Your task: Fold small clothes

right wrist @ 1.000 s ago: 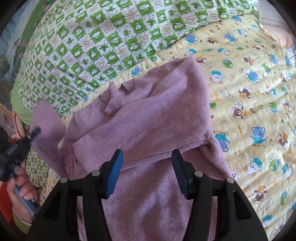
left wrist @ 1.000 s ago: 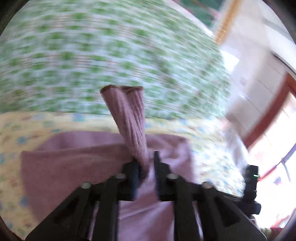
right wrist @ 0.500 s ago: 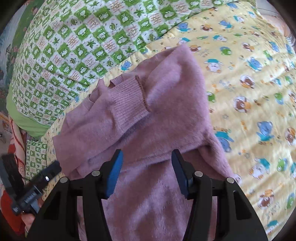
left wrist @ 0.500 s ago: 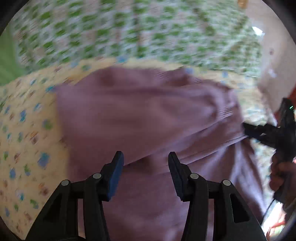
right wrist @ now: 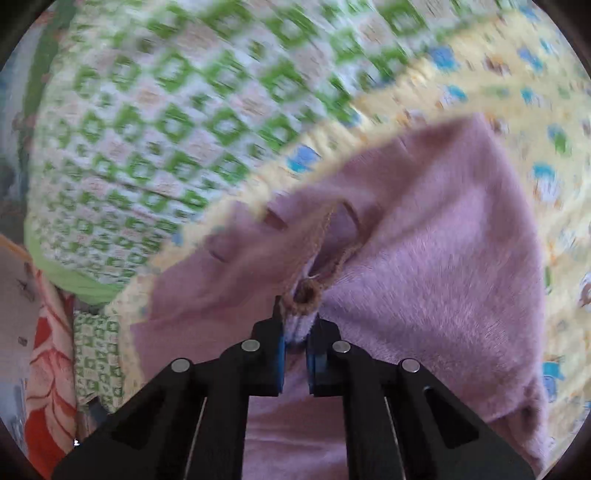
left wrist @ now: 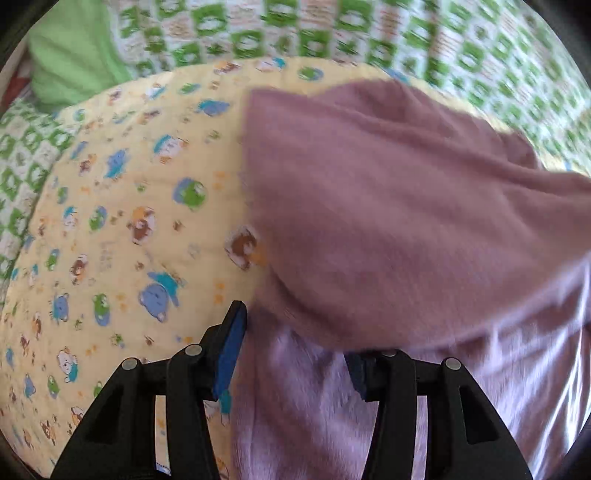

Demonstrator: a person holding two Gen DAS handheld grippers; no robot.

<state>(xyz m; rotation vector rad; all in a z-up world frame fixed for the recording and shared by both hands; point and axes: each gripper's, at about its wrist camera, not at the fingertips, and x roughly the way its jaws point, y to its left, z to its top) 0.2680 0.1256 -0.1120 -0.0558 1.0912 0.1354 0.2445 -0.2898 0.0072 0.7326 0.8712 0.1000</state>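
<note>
Through your left wrist camera, your left gripper is pointing down at the pink sweater, which is lying on the yellow cartoon-print blanket. The jaws are standing partly apart with nothing pinched. The left finger is sitting right at the sweater's left edge, over the blanket, while the tip of the right finger is disappearing under a raised fold of the knit. A paler layer of the sweater is filling the gap between them. Beyond the blanket, a green checked quilt and a plain green pillow are lying at the far side of the bed.

Through your right wrist camera, your right gripper is gripping the sweater: the jaws are nearly together, pinching a bunched piece of knit with a rolled, ribbed edge poking out just past the tips. The cloth is pulling into creases toward the grip. The yellow blanket is showing to the right, the green checked quilt to the upper left. The picture is blurring here.
</note>
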